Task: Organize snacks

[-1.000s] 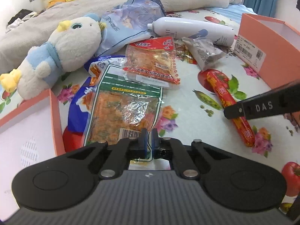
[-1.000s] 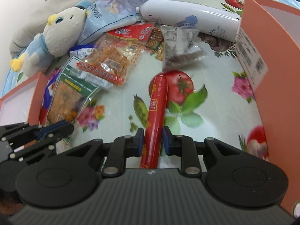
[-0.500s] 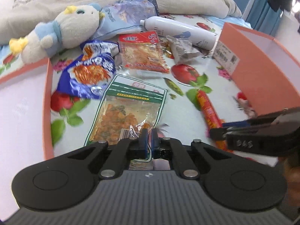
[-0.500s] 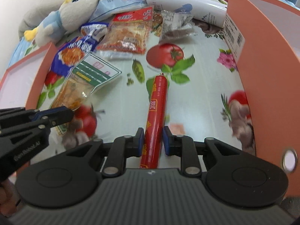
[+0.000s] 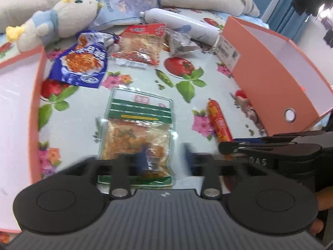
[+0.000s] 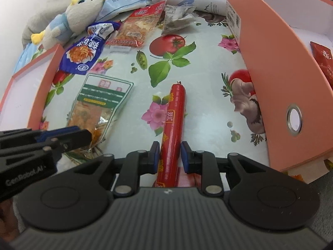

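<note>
Two hand-held grippers work over a floral-printed bed sheet (image 6: 208, 108). The left hand-held gripper (image 5: 164, 156) has just sprung its jaws wide, and the clear green-banded packet of orange snack (image 5: 138, 133) lies loose between them. The right hand-held gripper (image 6: 170, 156) has just eased slightly; its pads flank the red plastic-cased sausage stick (image 6: 173, 125) with a sliver of gap, near the orange cardboard box (image 6: 270, 73) at right. Risk: the smooth round sausage may roll away from so slack a hold.
</note>
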`<state>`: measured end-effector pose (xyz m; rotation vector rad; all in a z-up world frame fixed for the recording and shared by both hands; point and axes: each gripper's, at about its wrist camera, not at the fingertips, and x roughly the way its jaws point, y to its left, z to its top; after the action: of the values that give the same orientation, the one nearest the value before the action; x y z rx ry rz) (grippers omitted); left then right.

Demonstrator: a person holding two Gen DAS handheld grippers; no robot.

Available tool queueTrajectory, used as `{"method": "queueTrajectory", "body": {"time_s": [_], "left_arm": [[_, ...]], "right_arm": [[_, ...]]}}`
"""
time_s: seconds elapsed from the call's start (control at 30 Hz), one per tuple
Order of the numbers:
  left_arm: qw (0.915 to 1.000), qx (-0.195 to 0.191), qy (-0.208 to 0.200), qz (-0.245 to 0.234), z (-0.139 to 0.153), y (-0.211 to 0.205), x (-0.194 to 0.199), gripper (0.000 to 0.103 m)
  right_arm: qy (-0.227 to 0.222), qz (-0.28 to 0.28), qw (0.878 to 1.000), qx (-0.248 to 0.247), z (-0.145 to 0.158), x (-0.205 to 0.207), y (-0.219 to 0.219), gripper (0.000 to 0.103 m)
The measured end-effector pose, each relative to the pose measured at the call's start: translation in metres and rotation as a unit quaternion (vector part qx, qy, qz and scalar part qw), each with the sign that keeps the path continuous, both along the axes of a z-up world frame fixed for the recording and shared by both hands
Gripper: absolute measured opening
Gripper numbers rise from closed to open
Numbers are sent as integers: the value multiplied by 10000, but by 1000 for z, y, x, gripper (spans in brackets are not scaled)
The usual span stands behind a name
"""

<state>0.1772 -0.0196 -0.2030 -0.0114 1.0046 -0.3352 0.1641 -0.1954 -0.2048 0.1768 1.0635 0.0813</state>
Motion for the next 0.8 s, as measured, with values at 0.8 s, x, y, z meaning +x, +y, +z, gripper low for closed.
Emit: {"method": "queueTrajectory", "body": {"time_s": [0.8], "left_arm": [[9954,906,160,-262,-43,1,21,99]], "right_arm": [[-213,213,9995,83,-10,13,-6,24]]}}
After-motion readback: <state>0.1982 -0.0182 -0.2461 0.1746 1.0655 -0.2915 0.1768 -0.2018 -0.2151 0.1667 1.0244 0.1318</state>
